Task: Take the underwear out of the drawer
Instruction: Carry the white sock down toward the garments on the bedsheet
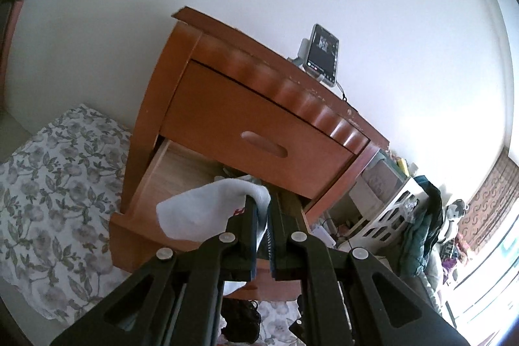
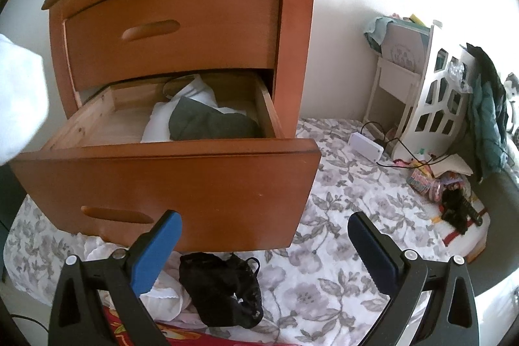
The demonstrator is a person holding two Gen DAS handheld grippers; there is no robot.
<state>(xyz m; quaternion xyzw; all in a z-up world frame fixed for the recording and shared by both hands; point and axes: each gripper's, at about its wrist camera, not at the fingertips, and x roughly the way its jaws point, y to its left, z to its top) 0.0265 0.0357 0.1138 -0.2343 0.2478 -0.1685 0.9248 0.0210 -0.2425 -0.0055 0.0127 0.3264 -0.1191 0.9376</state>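
The left gripper (image 1: pixel 262 213) was shut on a white garment (image 1: pixel 194 213), its pads pinching only one bunched edge, with the rest of the cloth hanging out to the left of the jaws and a tail drooping beneath them. Just beyond its fingertips stood the open lower drawer (image 1: pixel 152 171) of the wooden nightstand (image 1: pixel 246 115), so the garment looked clear of the drawer or nearly so. The main risk, as I judged it, was that so small a pinch could let the soft fabric slip free, or that the trailing tail could snag on the drawer front if the tool swung low. The right gripper (image 2: pixel 264 232) stood wide open and held nothing, its blue pads (image 2: pixel 155 252) spread apart above the flowered bedspread (image 2: pixel 340 184). Directly beneath and between its fingers lay a black lace piece (image 2: pixel 223 291) beside some white cloth (image 2: pixel 162 300), both already out on the bedspread. Ahead of that tool was the drawer's face, and past it, inside, a dark grey garment (image 2: pixel 211 125) lay over more white fabric (image 2: pixel 194 93), still to be taken out. Reaching in carelessly could drag several pieces at once. Farther off to the right stood a white shelf (image 2: pixel 431 106) with clutter around it.
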